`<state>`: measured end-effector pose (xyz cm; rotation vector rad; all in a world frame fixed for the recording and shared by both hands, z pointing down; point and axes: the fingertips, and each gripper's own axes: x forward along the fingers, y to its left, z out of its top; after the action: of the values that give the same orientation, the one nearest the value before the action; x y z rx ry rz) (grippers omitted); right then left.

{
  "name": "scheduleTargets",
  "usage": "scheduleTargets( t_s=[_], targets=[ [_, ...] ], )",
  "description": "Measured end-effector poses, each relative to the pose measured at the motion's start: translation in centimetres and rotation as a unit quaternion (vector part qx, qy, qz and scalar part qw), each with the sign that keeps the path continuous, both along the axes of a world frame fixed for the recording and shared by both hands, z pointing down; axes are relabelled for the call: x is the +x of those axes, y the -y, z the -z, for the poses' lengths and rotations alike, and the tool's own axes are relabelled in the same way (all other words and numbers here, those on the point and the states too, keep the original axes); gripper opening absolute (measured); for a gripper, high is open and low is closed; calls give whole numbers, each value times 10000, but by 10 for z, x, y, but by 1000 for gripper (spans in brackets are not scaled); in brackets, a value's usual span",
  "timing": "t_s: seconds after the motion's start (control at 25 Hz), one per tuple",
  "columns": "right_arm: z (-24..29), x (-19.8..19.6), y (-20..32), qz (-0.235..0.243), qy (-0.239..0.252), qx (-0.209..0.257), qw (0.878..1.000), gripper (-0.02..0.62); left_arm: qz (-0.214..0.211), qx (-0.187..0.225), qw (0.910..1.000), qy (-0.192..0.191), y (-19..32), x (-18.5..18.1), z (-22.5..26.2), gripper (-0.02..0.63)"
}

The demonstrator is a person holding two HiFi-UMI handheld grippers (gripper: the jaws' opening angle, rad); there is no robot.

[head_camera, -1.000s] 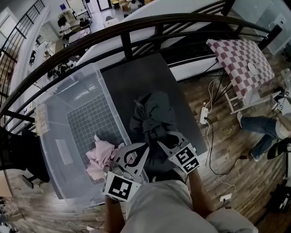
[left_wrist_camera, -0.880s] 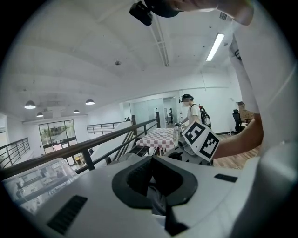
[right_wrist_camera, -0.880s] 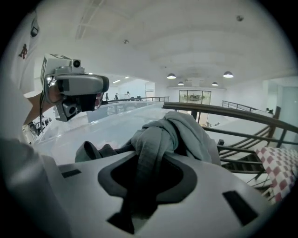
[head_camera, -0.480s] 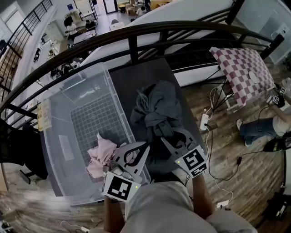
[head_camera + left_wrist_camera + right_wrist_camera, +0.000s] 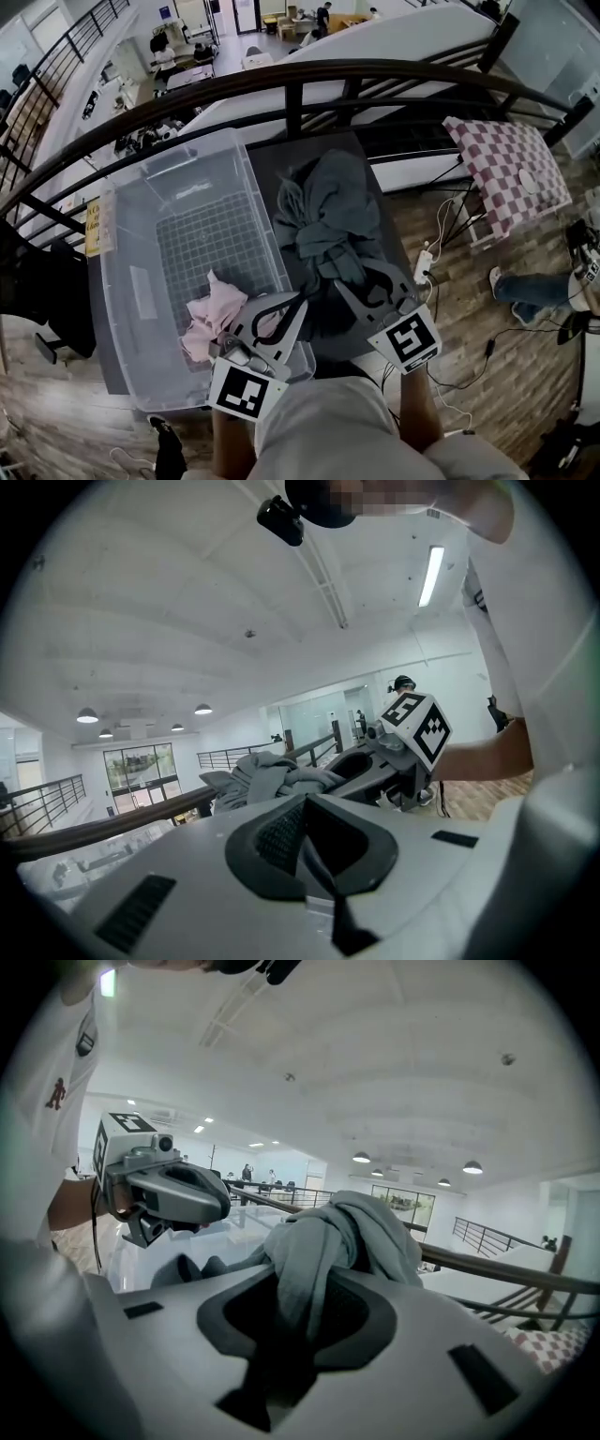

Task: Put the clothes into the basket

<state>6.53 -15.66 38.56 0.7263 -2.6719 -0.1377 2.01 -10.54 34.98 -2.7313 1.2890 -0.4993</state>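
A bunched grey garment [image 5: 328,211] hangs over the dark table [image 5: 267,164], and my right gripper [image 5: 343,281] is shut on its near end. In the right gripper view the grey cloth [image 5: 328,1232] fills the space between the jaws. My left gripper [image 5: 298,302] is shut with nothing in it, at the near right corner of the clear plastic basket [image 5: 131,234]. A pink garment [image 5: 214,314] lies inside the basket. The left gripper view shows the grey bundle [image 5: 272,772] beside the right gripper's marker cube [image 5: 415,726].
A black curved railing [image 5: 375,70] runs behind the table and basket. A checked small table [image 5: 511,159] stands at the right. A power strip [image 5: 422,262] and cables lie on the wooden floor, and a person's leg [image 5: 534,286] shows at the right edge.
The right gripper has risen with the grey garment, lifting the bundle higher off the table. The left gripper has risen a little beside the basket's corner.
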Motion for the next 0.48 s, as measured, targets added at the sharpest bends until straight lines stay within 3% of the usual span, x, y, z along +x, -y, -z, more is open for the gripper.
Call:
scheduleTargets(
  t_s=[0.48],
  targets=[
    [23,-71,-30,1077,-35,160,9941,115,872,231,9959,-77,-21,-53,15,3]
  ],
)
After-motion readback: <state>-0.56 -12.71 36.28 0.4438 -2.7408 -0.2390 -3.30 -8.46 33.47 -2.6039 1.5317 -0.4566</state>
